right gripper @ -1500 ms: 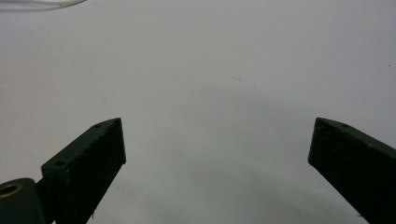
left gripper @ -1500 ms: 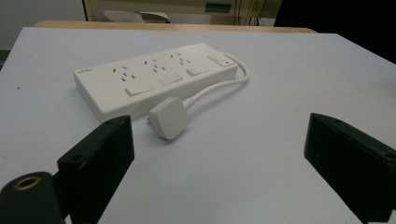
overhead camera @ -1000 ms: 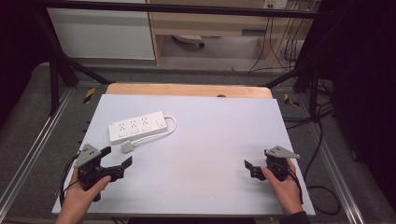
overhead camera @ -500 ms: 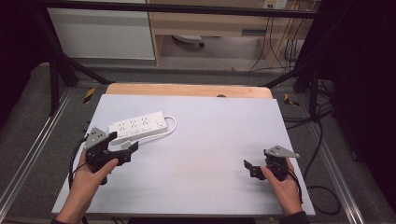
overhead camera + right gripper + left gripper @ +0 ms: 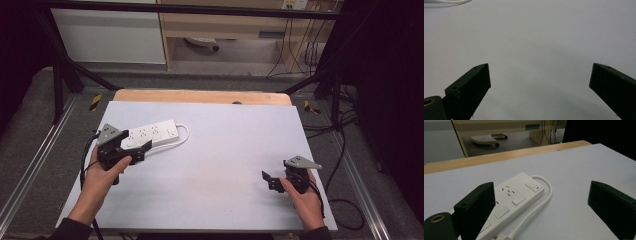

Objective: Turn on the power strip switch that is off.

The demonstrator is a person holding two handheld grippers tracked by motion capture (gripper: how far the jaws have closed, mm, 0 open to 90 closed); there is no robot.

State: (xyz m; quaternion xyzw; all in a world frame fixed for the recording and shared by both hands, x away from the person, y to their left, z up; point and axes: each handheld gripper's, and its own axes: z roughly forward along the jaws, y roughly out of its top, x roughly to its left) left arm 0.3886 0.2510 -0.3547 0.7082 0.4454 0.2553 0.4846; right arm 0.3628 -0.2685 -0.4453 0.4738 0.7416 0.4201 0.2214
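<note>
Power strip (image 5: 148,136) sits at the far-left part of the white table (image 5: 225,150), its cord (image 5: 184,136) looping off the right end. My left gripper (image 5: 135,150) hangs just at its near edge, jaws spread wide, touching nothing. My right gripper (image 5: 269,180) — jaws apart too — is well off near the right edge, with bare tabletop between them.

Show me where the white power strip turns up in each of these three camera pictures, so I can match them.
High view: the power strip lies left of centre on the table, just ahead of the left gripper.
Left gripper view: power strip, low and centre-left, partly behind the left-hand jaw.
Right gripper view: its body is not in it.
Shared landmark: its white cable.
</note>
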